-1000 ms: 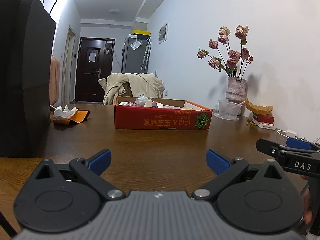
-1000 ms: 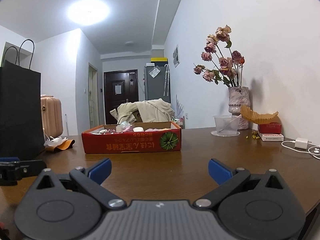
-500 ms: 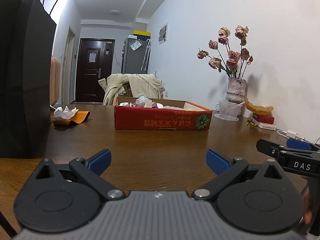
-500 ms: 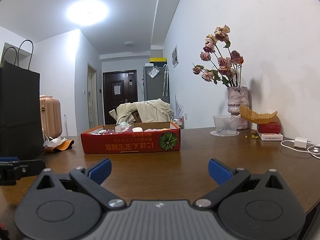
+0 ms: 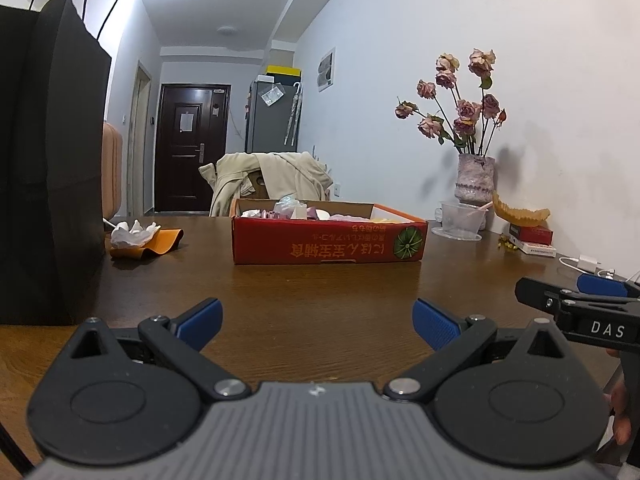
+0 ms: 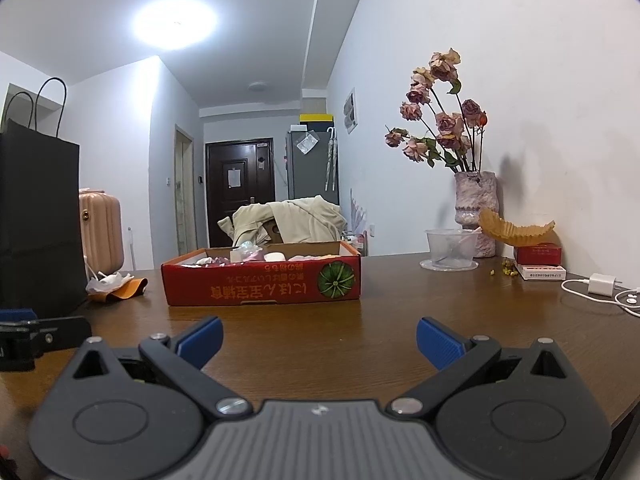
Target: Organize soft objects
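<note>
A red cardboard box (image 5: 328,242) (image 6: 262,282) stands on the brown table, holding several pale and pink soft items (image 5: 288,210) (image 6: 250,255). My left gripper (image 5: 318,322) is open and empty, low over the table, well short of the box. My right gripper (image 6: 318,340) is open and empty too, level with the left one. The right gripper also shows at the right edge of the left wrist view (image 5: 576,304). The left gripper shows at the left edge of the right wrist view (image 6: 40,336).
A tall black paper bag (image 5: 48,160) stands at the left. White crumpled tissue on an orange sheet (image 5: 138,238) lies beside it. A vase of dried roses (image 5: 474,178), a clear plastic cup (image 5: 458,220), small red boxes (image 5: 532,238) and a white charger (image 6: 602,284) line the right wall.
Both views have shifted only slightly; the right wrist view has tilted a little upward. Both grippers stay open and nothing on the table has moved.
</note>
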### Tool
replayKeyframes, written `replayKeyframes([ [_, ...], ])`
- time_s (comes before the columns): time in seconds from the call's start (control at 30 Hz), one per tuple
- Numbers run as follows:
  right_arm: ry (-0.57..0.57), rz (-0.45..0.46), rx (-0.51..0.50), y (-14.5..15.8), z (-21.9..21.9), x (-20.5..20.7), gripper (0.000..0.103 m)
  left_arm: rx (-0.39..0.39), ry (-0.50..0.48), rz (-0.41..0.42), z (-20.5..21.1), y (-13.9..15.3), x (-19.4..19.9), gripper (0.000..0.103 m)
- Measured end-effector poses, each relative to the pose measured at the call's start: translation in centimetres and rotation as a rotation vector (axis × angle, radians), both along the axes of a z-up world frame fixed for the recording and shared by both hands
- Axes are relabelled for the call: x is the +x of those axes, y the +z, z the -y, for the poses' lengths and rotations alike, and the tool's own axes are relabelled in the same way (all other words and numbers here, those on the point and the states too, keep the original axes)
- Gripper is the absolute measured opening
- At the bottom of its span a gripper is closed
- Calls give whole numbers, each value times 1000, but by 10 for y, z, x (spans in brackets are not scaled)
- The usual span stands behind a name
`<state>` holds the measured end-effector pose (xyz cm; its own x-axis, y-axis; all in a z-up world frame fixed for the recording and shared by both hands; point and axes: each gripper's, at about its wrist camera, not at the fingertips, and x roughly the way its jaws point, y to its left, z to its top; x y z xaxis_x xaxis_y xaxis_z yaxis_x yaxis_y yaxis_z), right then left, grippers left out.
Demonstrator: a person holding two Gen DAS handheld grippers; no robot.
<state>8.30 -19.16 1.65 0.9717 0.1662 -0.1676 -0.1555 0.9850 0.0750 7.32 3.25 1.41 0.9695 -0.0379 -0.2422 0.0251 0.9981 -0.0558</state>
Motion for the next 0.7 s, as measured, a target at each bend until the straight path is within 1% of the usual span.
replayKeyframes([
  [0.17, -1, 9, -3, 1, 0, -1, 103, 16, -2, 11, 0, 2, -2, 103],
  [0.23, -18, 11, -21, 0, -2, -1, 103, 17, 3, 15, 0, 2, -2, 103],
  [0.43, -16, 25, -8, 2, 0, -2, 103, 24, -1, 22, 2, 1, -3, 103],
  [0.57, 17, 64, 8, 4, 0, -8, 103, 24, -12, 45, 3, 4, -4, 103],
  [0.7, 25, 122, 34, 4, 0, -15, 103, 21, -4, 96, 2, 11, -2, 103],
])
